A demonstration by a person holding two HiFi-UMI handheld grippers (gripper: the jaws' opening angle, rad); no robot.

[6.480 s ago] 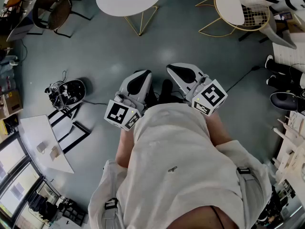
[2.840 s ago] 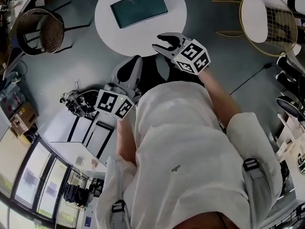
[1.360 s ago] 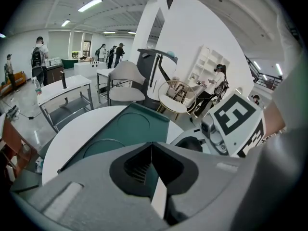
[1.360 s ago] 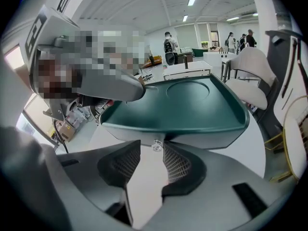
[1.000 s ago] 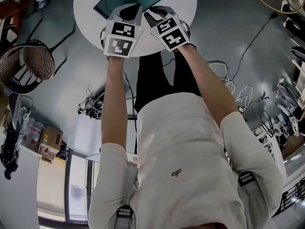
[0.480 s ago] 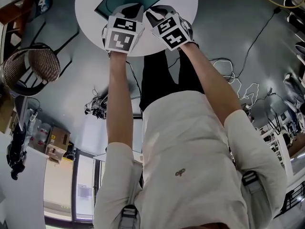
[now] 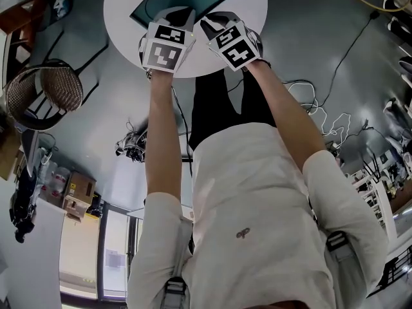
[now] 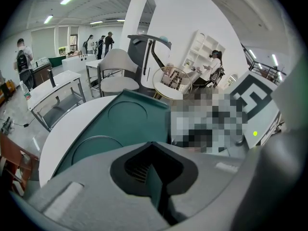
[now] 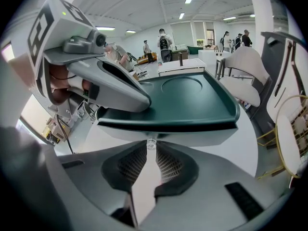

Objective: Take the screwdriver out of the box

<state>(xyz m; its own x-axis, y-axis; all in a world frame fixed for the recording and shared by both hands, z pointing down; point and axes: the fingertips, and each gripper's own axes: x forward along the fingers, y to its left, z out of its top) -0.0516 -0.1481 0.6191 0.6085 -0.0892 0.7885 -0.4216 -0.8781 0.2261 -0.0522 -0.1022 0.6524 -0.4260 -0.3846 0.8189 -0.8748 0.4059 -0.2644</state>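
Closed green box [image 9: 192, 100] on a white round table [image 7: 122, 18], lying straight ahead of both pairs of jaws with its long side running across them. The screwdriver shows in no view and is presumably inside, so neither its long axis nor its direction from the jaws can be read. Right gripper [image 9: 151, 148]: the jaws are drawn to a narrow gap just before the box's near edge, and the tips appear to pinch a small clear tab [image 9: 150, 143] under that edge. Whether the tab is part of the box is hard to make out. Left gripper [image 8: 151, 142]: the tips are together, with only green showing in the slit behind them and nothing held that can be seen. It rests on the lid's near left corner, beside the right jaws. The right jaws stand nearer the opening edge, so lifting the lid likely falls to them. A mosaic patch covers the area to the right of the left jaws.
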